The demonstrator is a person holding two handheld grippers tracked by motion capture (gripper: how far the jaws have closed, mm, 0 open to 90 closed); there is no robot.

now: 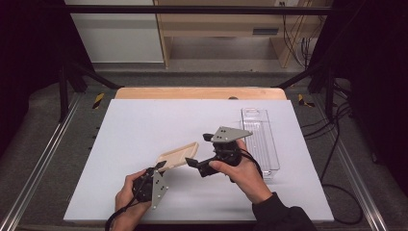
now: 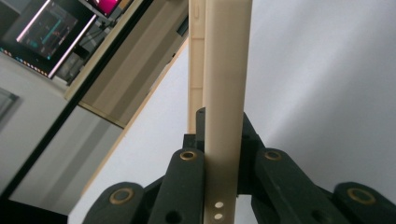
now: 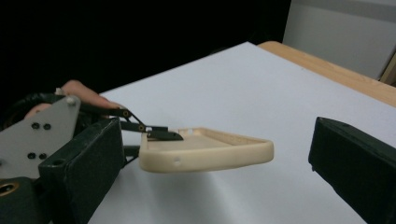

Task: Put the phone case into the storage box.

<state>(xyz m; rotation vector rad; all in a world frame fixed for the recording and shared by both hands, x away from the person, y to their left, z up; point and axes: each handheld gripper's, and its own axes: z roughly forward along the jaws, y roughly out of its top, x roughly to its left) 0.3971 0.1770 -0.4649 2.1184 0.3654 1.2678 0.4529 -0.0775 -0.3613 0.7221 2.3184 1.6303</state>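
Tool status, left (image 1: 160, 166): jaws pressed together on the near end of a cream plastic lid (image 1: 179, 155), pinching its rim. In the left gripper view the lid (image 2: 226, 93) runs edge-on between the two black jaws and away from the camera. The lid is held clear of the worktop (image 1: 144, 125), roughly level, with its far end toward the right tool.

Tool status, right (image 1: 199, 149): jaws spread wide, nothing between the pads. In the right gripper view the lid (image 3: 205, 151) lies ahead between the two open jaws but touches neither; the left tool (image 3: 161, 134) shows clamped on its far rim.

Clear plastic container (image 1: 262, 142): rests on the worktop to the right, well apart from the lid, with no cover on it.

Progress assessment: the lid is lifted and supported by the left tool alone. The right tool appears to have no hold on it. Remaining work, as judged from the layout: carry the lid to the clear container and seat it. That step is not yet started.
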